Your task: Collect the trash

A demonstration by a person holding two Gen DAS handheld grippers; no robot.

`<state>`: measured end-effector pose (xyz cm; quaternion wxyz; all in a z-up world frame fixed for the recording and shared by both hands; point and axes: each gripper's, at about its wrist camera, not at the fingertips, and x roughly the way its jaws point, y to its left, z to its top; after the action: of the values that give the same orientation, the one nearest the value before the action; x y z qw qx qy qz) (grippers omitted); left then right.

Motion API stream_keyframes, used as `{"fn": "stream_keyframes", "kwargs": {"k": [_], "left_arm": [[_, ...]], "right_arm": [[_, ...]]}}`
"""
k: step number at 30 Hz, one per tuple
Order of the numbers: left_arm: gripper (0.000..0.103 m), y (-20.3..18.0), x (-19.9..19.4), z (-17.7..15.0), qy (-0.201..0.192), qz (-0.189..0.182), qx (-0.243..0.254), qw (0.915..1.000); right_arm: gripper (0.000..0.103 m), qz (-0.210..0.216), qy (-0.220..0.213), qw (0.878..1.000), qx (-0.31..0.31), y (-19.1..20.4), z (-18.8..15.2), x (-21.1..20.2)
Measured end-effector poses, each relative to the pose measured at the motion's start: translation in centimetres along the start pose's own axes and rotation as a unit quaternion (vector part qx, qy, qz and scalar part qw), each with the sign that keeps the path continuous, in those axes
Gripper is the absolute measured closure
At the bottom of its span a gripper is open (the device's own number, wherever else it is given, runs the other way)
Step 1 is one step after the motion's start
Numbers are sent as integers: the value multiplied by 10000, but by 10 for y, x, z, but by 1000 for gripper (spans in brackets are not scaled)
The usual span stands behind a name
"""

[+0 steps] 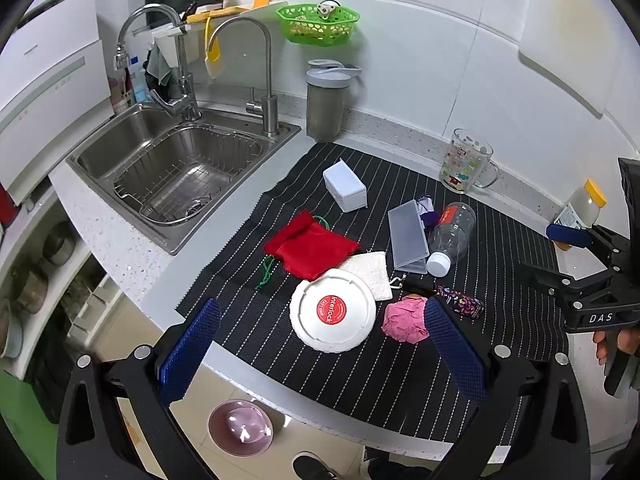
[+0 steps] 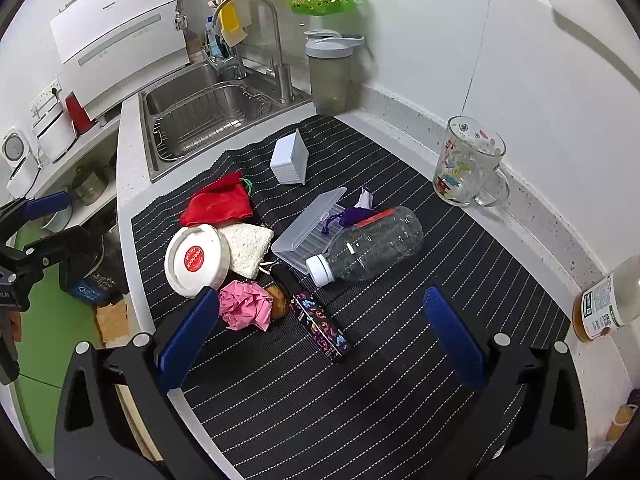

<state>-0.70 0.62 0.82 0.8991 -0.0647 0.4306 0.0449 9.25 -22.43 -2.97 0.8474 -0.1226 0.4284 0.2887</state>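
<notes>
Pink paper wad (image 2: 245,309) beside white lid (image 2: 197,261)

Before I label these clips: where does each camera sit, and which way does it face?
Left wrist: on the left hand-held gripper, looking down at the striped mat near the white lid; a hand shows.
Right wrist: on the right hand-held gripper, facing the clear bottle.
Shared: pink paper ball, sink.
</notes>
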Motion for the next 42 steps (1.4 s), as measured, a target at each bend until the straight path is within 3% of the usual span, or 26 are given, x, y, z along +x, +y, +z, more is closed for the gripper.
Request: {"fn": "stream_keyframes", "kwargs": {"k": [42], "left_arm": [[6,-5,3,0,107,-44,2,9999]], "right_arm": [[3,89,115,9999,-77,4,-3,1]]}}
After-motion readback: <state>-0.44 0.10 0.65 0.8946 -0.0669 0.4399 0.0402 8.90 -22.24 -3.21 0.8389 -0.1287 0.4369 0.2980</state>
